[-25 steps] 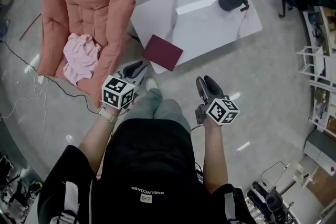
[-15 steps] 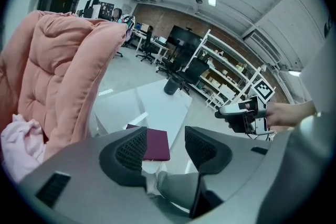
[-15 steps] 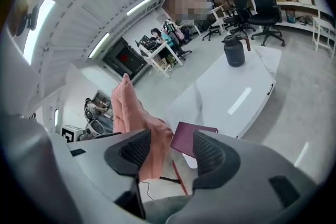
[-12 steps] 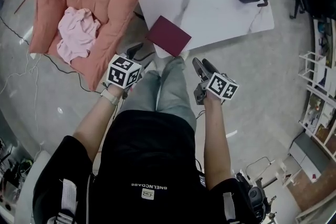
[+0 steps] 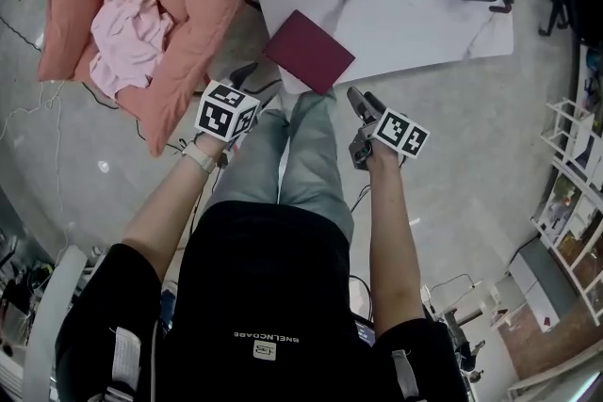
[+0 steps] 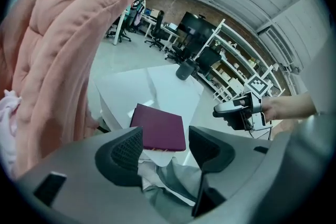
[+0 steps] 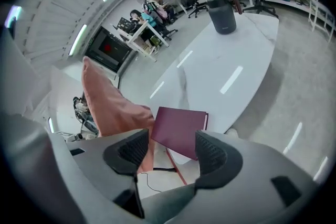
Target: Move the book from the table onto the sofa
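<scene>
The salmon-pink padded sofa [image 5: 188, 5] stands just beside the white marble-look desk [image 5: 396, 5]. The flat maroon book [image 5: 309, 50] lies at the desk's near corner. The left hand-held gripper [image 6: 165, 147] and the right hand-held gripper [image 7: 170, 152] have just been opening and stand spread, empty.

Sofa [image 5: 203, 5] cut off at top edge, head view. Book [image 7: 181, 128]: near corners behind my right gripper [image 7: 170, 147] in its own view. Shelf stuff [image 5: 573, 202] too small to ID.
</scene>
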Demonstrator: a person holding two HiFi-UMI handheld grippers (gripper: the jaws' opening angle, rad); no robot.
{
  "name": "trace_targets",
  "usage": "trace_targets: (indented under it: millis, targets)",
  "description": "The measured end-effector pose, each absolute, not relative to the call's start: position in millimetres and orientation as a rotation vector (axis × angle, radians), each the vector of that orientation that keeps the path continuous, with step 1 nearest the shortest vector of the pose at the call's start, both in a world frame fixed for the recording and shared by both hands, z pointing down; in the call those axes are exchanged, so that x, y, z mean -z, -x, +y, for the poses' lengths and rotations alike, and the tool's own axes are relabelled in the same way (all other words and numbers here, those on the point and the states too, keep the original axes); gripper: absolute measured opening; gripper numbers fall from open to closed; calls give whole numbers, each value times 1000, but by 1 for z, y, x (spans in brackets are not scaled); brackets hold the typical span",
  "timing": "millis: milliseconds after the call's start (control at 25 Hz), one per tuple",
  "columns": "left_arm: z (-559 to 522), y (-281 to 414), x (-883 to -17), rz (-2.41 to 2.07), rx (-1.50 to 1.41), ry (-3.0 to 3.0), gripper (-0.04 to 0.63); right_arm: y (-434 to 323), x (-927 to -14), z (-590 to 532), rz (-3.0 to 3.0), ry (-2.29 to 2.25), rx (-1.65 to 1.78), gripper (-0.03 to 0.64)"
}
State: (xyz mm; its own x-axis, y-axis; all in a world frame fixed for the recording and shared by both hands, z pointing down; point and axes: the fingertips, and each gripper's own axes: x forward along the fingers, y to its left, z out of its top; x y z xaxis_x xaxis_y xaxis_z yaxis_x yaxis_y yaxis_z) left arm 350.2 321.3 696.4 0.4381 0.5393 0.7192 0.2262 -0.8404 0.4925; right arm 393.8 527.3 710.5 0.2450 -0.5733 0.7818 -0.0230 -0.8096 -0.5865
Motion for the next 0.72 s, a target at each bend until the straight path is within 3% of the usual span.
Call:
trace_targets:
  millis: [720]
  targets:
    - [319,-389,-856,565,-1474,-2360,299,-429,-834,529,455,1956,1662,276]
